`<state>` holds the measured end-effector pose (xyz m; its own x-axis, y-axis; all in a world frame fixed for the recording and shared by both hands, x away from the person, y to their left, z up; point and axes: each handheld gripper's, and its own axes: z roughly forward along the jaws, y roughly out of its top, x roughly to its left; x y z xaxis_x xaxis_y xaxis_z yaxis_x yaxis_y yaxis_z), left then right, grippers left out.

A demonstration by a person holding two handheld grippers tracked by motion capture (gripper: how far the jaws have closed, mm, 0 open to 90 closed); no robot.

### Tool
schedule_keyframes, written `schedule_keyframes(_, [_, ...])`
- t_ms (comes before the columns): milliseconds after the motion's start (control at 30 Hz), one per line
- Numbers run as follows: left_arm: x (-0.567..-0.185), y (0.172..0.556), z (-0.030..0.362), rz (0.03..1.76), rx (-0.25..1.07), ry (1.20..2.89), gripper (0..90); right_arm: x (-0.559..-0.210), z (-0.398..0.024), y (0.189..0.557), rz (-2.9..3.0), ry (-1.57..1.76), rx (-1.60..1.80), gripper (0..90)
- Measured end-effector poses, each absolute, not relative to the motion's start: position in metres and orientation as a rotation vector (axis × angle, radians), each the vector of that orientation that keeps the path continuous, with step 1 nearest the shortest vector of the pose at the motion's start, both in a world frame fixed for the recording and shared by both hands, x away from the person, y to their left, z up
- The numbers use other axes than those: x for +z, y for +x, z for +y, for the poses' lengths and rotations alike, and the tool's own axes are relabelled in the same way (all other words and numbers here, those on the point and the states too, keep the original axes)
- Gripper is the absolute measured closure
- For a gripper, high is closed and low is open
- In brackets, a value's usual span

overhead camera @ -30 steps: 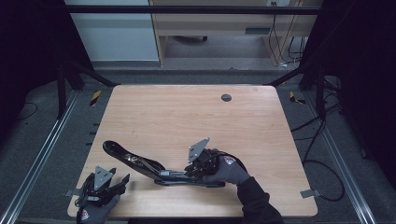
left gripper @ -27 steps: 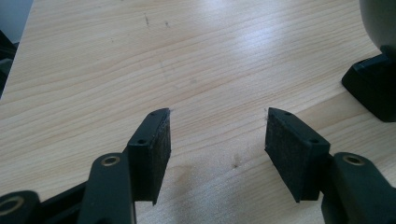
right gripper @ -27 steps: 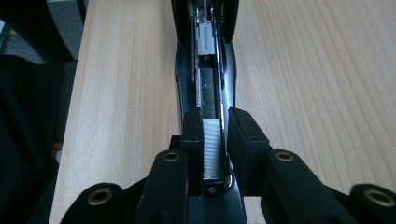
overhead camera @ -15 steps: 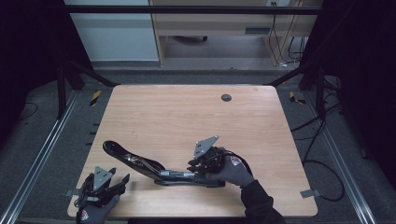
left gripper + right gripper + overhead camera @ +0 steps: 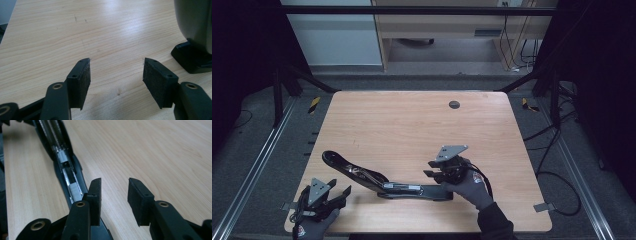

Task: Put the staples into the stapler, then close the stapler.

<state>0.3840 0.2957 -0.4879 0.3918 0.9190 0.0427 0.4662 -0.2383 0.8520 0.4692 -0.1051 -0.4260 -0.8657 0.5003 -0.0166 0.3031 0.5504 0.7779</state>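
Nearest, the left gripper (image 5: 328, 196) rests open and empty at the table's (image 5: 412, 125) near left corner. Just beyond, the long stapler (image 5: 382, 181) lies opened flat near the front edge, and the right gripper (image 5: 438, 170), its jaws just opening with nothing between them, sits beside its right end. Judging by this, the stapler has been let go; next comes a fresh grasp or reloading it.

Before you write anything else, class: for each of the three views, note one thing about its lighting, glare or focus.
High view: the table is evenly lit while the surroundings sink into darkness. Left gripper view: a pale glare streak crosses the far wood, and the dark object at the right edge is soft. Right gripper view: the opened stapler blurs toward the top, and the wood's far right corner washes out.
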Motion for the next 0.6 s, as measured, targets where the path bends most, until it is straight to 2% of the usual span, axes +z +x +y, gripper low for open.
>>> schedule_keyframes(267, [-0.482, 0.382, 0.295, 1.176, 0.693, 1.836, 35.9, -0.429, -0.137, 0.459, 2.308, 0.911, 1.261, 59.2])
schedule_keyframes(600, [-0.473, 0.380, 0.291, 1.133, 0.678, 1.819, 33.3, -0.452, -0.176, 0.438, 2.178, 1.067, 1.282, 54.0])
